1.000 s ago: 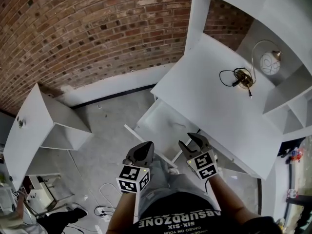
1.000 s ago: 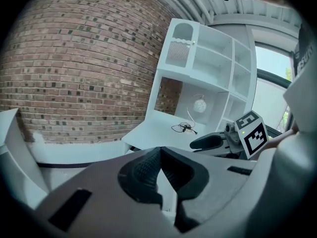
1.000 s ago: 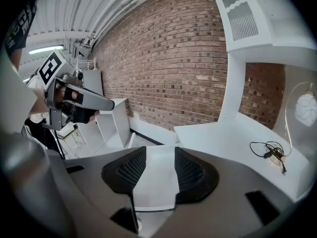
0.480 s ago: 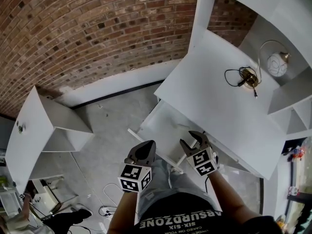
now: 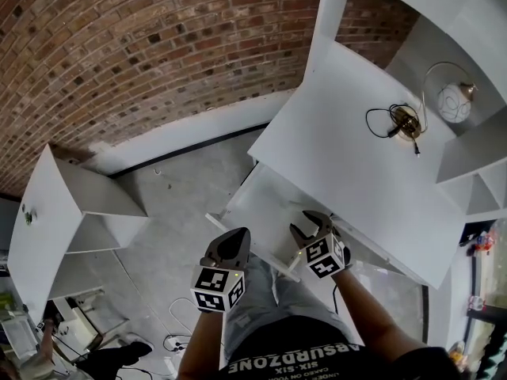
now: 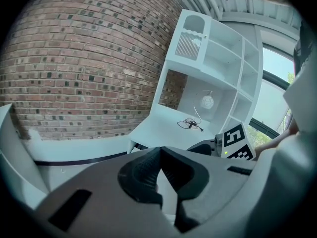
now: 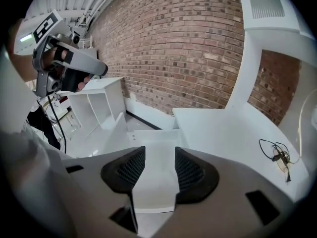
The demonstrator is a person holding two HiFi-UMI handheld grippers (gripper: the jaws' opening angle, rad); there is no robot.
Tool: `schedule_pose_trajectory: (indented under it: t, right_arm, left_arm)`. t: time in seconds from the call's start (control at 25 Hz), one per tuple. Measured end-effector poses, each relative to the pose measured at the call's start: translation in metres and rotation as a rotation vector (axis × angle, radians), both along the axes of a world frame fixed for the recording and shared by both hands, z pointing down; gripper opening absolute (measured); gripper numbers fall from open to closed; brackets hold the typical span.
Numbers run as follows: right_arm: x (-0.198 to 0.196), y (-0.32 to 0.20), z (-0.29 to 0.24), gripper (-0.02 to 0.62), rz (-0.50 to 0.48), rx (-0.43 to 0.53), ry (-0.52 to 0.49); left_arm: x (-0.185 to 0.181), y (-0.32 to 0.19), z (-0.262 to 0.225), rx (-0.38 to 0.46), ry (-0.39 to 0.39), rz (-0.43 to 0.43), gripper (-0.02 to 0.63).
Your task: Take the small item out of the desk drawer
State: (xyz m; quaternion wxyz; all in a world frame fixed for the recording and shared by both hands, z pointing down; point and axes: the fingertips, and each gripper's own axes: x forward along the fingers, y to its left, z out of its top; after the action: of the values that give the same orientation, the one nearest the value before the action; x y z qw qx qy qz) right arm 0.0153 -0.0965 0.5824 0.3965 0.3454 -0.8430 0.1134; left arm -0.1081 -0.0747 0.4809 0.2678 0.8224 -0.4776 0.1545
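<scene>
The white desk [image 5: 348,149] has its drawer [image 5: 257,208] pulled out toward me. My right gripper [image 5: 310,223] hangs over the drawer's near end. Its jaws are open, have just been opening a little, and hold nothing. In the right gripper view the drawer's [image 7: 151,143] white floor lies beyond the right gripper [image 7: 159,152], and I can make out no small item there. My left gripper [image 5: 235,237] floats left of the drawer's front corner, above the floor. In the left gripper view, the left gripper's [image 6: 159,151] jaw tips meet, shut on nothing.
A globe lamp [image 5: 455,101] and a tangled black cable [image 5: 396,123] lie on the desk's far part, under white shelves. A white cabinet [image 5: 71,212] lies on the grey floor at left. A brick wall runs behind. Loose cables [image 5: 170,339] lie near my feet.
The right gripper has sunk and moved forward toward the open drawer. The left gripper has edged forward and down a little beside it. Nothing was taken hold of.
</scene>
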Motion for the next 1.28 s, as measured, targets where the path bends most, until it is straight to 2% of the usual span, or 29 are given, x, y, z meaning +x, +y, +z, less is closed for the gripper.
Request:
schedule_pose_trajectory:
  t: [0.48,1.28]
  right_arm:
    - [0.005,-0.014,0.063,0.178,0.031,-0.1,0.057]
    - [0.004,-0.032,0.151,0.181,-0.014,-0.189,0.161]
  left_arm:
    - [-0.005,-0.024,0.026,-0.034,0.012,0.0,0.006]
    - [-0.01,-0.04,0.073,-0.088,0.019,-0.002,0.006]
